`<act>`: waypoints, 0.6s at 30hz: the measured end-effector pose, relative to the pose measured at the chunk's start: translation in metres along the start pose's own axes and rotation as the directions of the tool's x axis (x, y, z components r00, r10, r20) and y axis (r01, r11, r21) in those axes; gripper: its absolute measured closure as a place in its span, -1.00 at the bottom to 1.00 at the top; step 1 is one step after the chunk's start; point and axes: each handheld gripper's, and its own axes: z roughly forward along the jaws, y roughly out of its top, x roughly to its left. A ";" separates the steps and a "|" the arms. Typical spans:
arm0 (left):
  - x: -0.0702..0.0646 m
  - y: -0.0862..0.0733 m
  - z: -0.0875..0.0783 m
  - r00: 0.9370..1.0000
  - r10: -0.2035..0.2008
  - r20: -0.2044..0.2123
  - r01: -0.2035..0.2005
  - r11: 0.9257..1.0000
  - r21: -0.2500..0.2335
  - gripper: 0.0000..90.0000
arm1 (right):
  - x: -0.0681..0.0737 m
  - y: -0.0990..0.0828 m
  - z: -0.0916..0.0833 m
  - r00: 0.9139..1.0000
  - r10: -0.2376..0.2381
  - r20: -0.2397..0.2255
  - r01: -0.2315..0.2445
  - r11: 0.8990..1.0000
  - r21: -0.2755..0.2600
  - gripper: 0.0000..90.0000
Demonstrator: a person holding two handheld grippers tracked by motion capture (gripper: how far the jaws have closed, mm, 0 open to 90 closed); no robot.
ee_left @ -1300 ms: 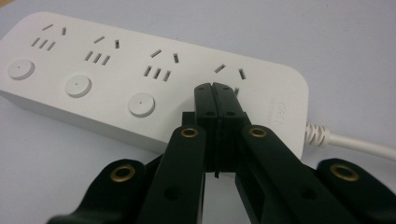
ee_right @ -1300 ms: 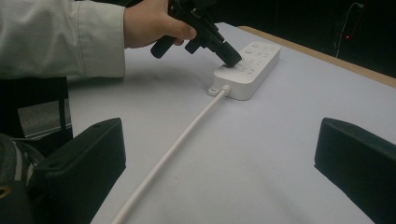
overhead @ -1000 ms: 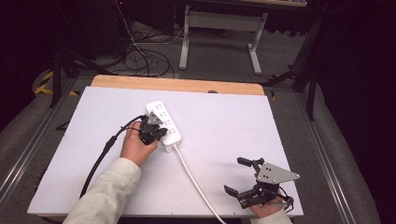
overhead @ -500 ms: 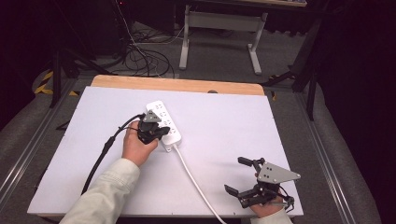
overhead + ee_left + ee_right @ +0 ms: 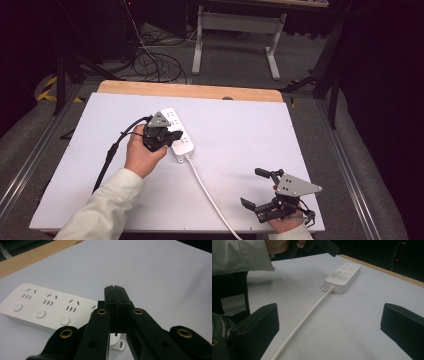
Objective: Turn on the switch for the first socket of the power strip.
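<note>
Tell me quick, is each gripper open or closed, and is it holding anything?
Left gripper: closed, holding nothing, above the power strip.
Right gripper: open, holding nothing.

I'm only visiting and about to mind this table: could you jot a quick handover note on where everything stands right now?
Left gripper: jaws shut, nothing between them, held just above the white power strip near its cord end.
Right gripper: jaws open, empty, near the table's front right corner.
Power strip lies flat at mid table; its white cord runs to the front edge. No plugs in its sockets.
Done: cannot tell; possibly a switch was pressed.
Left: unclear; check the switches.
</note>
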 end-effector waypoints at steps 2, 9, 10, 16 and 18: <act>-0.001 0.003 -0.004 1.000 0.015 -0.008 -0.015 1.000 -0.007 1.00 | 0.000 0.000 0.000 1.000 -0.001 -0.001 0.001 1.000 0.000 -0.94; -0.005 0.005 -0.012 1.000 -0.002 0.012 0.002 1.000 -0.006 1.00 | 0.000 0.000 -0.001 1.000 -0.001 0.001 0.001 1.000 -0.004 -0.94; -0.004 0.005 -0.014 1.000 -0.001 0.010 0.001 1.000 -0.009 1.00 | 0.000 0.000 -0.001 1.000 -0.001 0.002 0.001 1.000 -0.005 -0.94; -0.009 0.009 -0.034 1.000 -0.003 -0.002 0.003 0.997 -0.072 0.20 | 0.000 0.000 -0.001 1.000 -0.002 0.003 0.002 1.000 -0.005 -0.94; -0.011 0.009 -0.043 1.000 0.011 -0.005 -0.011 0.996 -0.084 0.10 | 0.000 0.000 -0.002 1.000 -0.005 0.005 0.005 1.000 -0.005 -0.94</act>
